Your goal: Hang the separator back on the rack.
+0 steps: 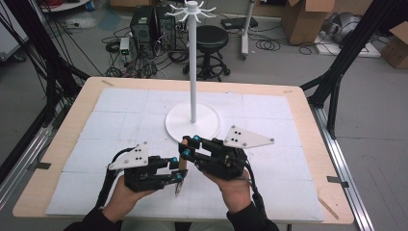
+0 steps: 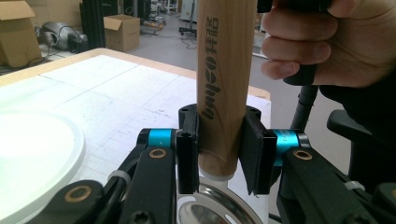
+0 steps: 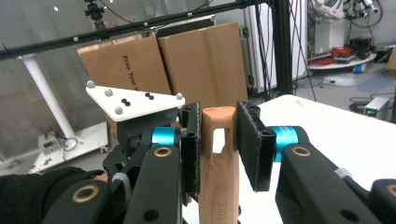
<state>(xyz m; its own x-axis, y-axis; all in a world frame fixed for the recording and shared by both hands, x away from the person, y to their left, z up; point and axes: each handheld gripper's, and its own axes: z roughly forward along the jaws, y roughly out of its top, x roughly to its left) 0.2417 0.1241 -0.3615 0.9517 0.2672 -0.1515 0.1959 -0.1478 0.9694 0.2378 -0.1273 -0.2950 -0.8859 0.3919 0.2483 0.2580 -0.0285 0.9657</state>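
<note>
Both sets of jaws are clamped on the same wooden handle (image 2: 223, 84), one at each end. Left gripper (image 2: 219, 154) has its black pads squeezed flat against the sides of the handle right at the rounded butt end, just above where it meets a shiny metal part (image 2: 210, 205), which I can't make out well. Right gripper (image 3: 219, 144) is pinching the other end, the one with a slot-shaped hanging hole cut through it, and the top of the wood sits about level with the pad tips. Writing: dark lettering runs lengthwise down the handle in the left gripper view, a couple of Chinese characters followed by Latin letters I can't read with confidence; the right gripper view shows small digits that look like "1001" lower on the wood. A cardboard box (image 3: 126, 65) in the background says "Free Your" and then gets cut off. From the high view the handle is mostly hidden between the two grippers (image 1: 177, 171) (image 1: 188, 147), with its long axis running roughly front to back across the table (image 1: 62, 139), metal end toward the person. It sits near the front middle of the white mat (image 1: 269, 154), just in front of the round base of the white stand (image 1: 193, 62). Hands (image 1: 122, 195) (image 1: 235, 187) come in from the bottom edge.
</note>
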